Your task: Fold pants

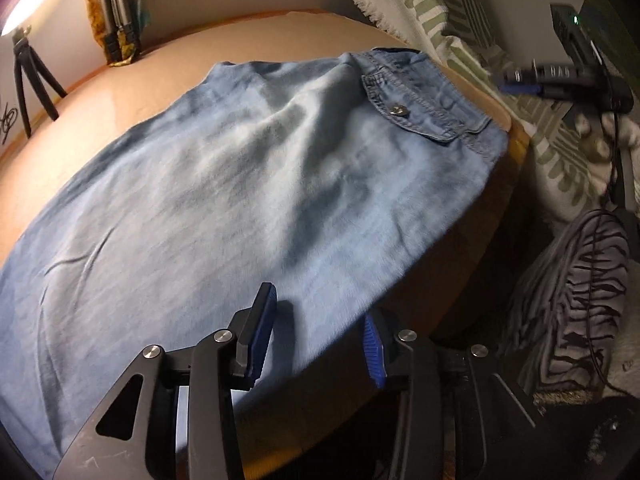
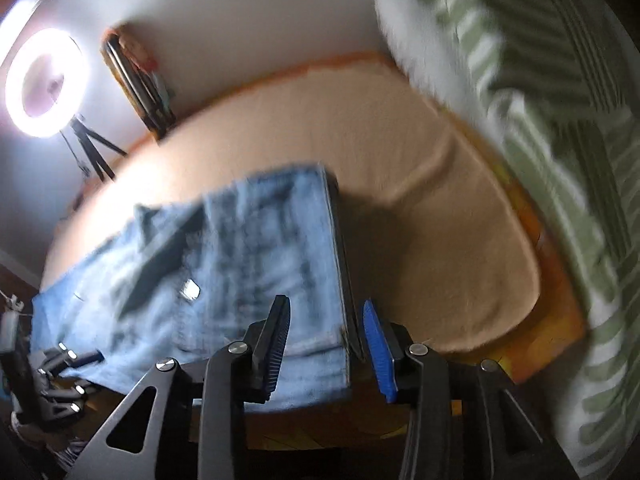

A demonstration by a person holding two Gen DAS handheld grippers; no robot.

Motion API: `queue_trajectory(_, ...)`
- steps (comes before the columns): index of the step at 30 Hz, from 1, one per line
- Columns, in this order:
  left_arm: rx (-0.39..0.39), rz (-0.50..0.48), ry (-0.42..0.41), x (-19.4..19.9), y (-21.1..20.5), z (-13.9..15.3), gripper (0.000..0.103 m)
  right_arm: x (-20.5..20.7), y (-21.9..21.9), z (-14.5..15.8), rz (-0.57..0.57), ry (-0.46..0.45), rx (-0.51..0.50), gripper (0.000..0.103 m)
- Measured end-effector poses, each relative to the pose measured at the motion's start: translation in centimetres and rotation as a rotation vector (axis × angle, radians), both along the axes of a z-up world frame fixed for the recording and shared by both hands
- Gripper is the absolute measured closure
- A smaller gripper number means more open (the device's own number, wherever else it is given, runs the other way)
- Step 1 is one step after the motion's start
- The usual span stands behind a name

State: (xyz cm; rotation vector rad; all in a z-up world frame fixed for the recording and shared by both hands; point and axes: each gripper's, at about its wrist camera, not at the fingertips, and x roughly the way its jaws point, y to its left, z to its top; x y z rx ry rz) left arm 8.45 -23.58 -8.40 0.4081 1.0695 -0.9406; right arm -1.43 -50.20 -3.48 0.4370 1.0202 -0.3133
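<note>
1. In the left wrist view, the left gripper (image 1: 318, 322) sits nearest the camera, its 2 blue-padded fingers (image 1: 262, 340) spread wide with nothing between them.
2. Its left finger lies over the near part of the denim pants (image 1: 224, 184); its right finger hangs past the cloth's edge, over the shadowed rim of the table (image 1: 120, 92).
3. The pants are light blue and spread flat across the tan tabletop, filling most of this view, with soft wrinkles across the middle.
4. A flap pocket (image 1: 420, 108) with a metal snap lies at the far right of the pants, close to the table's right edge.
5. In the right wrist view, the right gripper (image 2: 326, 334) also has its jaws parted; the straight hemmed edge of the pants (image 2: 240, 260) runs up into the gap, but the pads do not press on it.
6. This view is blurred, so whether either pad touches the cloth cannot be told.
7. The pants cover the left part of the table (image 2: 420, 184); the right part is bare tan.
8. A lit ring light (image 2: 46, 82) on a small tripod (image 1: 32, 76) stands at the table's far left.
9. A green-and-white patterned blanket (image 1: 432, 12) lies beyond the table's right side.
10. A grey zebra-striped cloth (image 1: 576, 292) sits low on the right in the left wrist view.
</note>
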Motion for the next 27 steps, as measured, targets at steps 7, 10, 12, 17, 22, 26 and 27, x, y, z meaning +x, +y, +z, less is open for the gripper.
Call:
queue_trajectory(7,-0.133,0.052,0.032,0.3,3.1,3.0,0.064,7.5,4.1,3.6,0.252,-0.139,0.037,0.052)
queue_trajectory(10,-0.172,0.133,0.000,1.8,4.7,4.1,0.064,12.6,7.0,2.4,0.383,-0.135,0.077,0.052)
queue_trajectory(12,-0.182,0.195,0.000,3.1,5.9,4.1,0.064,16.9,9.0,0.6,0.464,-0.103,0.102,0.052)
queue_trajectory(17,-0.145,0.295,0.050,5.1,7.9,2.0,0.064,23.1,12.1,-3.0,0.566,-0.046,0.169,0.052)
queue_trajectory(22,-0.126,0.320,0.062,5.7,8.7,1.2,0.064,25.6,14.9,-4.9,0.651,0.018,0.132,0.052)
queue_trajectory(26,-0.129,0.326,0.065,6.1,8.6,1.5,0.064,26.3,14.9,-5.6,0.649,0.016,0.139,0.073)
queue_trajectory(27,-0.129,0.325,0.065,6.3,8.6,1.4,0.064,26.4,15.1,-5.7,0.663,0.010,0.149,0.078)
